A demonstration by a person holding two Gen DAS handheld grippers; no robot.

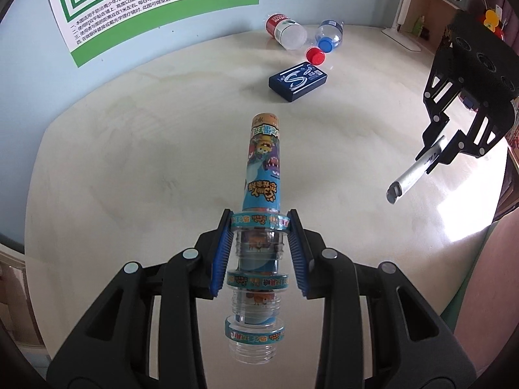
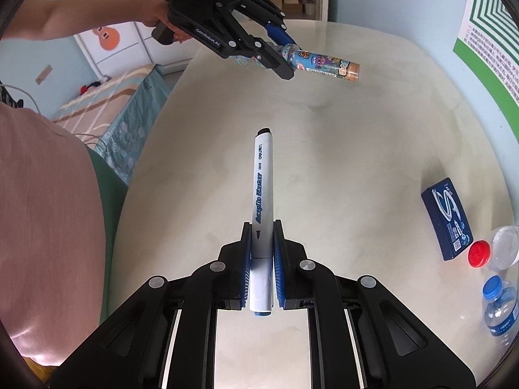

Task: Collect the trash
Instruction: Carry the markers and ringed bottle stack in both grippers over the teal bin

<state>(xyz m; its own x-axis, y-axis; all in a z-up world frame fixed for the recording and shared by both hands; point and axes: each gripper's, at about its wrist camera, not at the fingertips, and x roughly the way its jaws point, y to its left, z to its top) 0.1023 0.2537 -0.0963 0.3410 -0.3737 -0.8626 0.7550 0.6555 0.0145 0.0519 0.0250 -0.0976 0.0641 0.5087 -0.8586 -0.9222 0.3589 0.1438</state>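
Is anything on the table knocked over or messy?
Yes. Two plastic bottles, a red-capped bottle and a blue-capped bottle, lie tipped on their sides at the table's far edge, by a dark blue box.

A cartoon-printed tube and a white acrylic marker are held above the table, pointing forward.
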